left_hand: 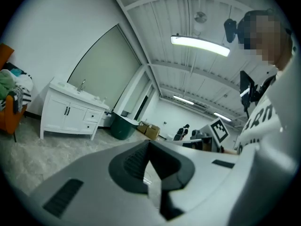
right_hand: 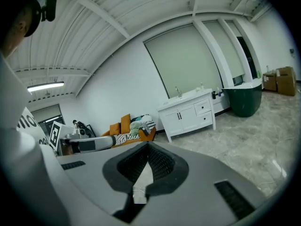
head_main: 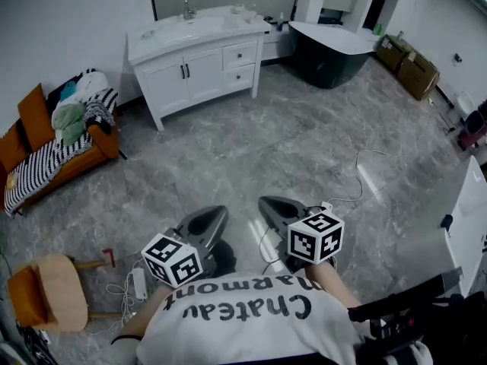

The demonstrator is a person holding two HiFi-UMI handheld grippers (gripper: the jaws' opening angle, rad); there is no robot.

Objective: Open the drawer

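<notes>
Pressed together on nothing are the jaws of both the left gripper [left_hand: 149, 144] and the right gripper [right_hand: 147, 147], held low before the person. Well beyond, across the grey marble floor [head_main: 251, 158], stands a white vanity cabinet [head_main: 199, 59]. Its two stacked drawers [head_main: 240, 55], right of the double doors, sit flush and shut, each with a small dark knob.

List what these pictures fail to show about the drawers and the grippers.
Head view: the drawers of the white vanity are too small to show their handles' shape or any gap.
Head view: the hands on the left gripper and right gripper are hidden under the marker cubes.
Gripper views: the vanity stands far off; drawer detail is lost.
</notes>
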